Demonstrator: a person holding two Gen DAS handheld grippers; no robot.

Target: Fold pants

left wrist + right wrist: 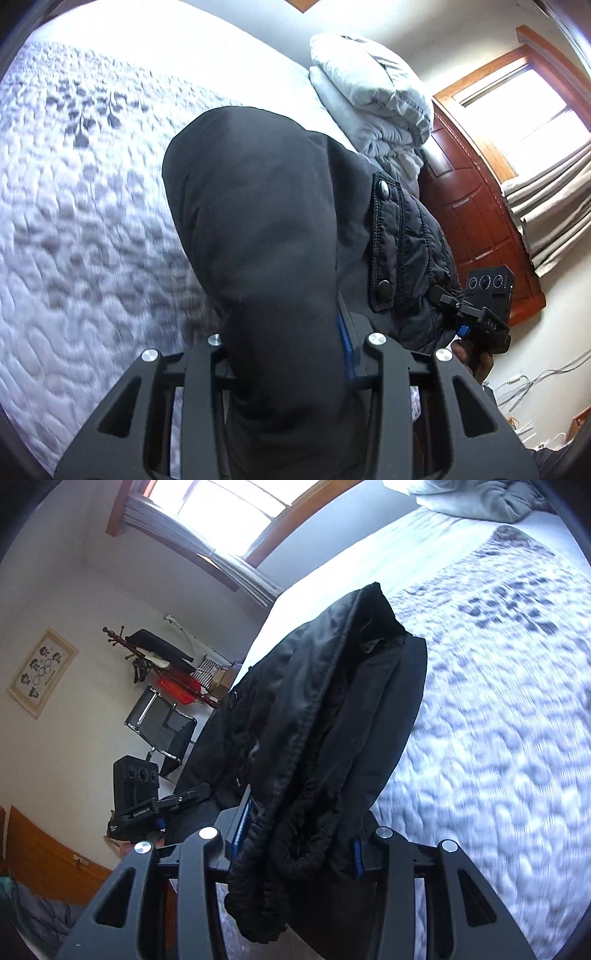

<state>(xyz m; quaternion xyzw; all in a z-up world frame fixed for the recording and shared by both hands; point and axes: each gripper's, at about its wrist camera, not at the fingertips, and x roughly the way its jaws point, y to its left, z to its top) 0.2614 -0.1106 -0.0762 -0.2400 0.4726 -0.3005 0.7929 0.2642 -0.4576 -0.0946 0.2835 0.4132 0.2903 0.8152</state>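
Note:
Black pants (258, 240) hang bunched over my left gripper (291, 354), whose jaws are shut on the fabric above the white quilted bed (81, 229). A waistband flap with snaps (386, 243) shows to the right. My right gripper (295, 845) is shut on the elastic waistband of the pants (325, 709), held above the bed (498, 738). Each gripper shows in the other's view: the right one in the left wrist view (480, 314), the left one in the right wrist view (147, 805). The fingertips are hidden by cloth.
Folded grey bedding (373, 88) lies at the head of the bed. A wooden door (476, 221) and a window with curtains (546, 110) are to the right. A black chair (162, 727), a coat rack (155, 661) and a red crate (177, 690) stand by the wall.

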